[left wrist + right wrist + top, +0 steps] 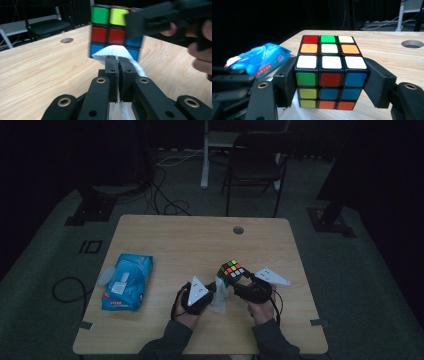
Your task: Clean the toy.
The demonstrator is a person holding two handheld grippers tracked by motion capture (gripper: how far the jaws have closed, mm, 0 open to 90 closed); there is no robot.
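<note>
White crumpled wipe point(117, 53) against glossy, square-tiled cube point(330, 72).

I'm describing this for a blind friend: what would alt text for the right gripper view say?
A scrambled puzzle cube is clamped between the right gripper's two black jaws above a wooden table. A blue wet-wipe pack lies at the left, and a round hole in the tabletop shows at the far right.
</note>
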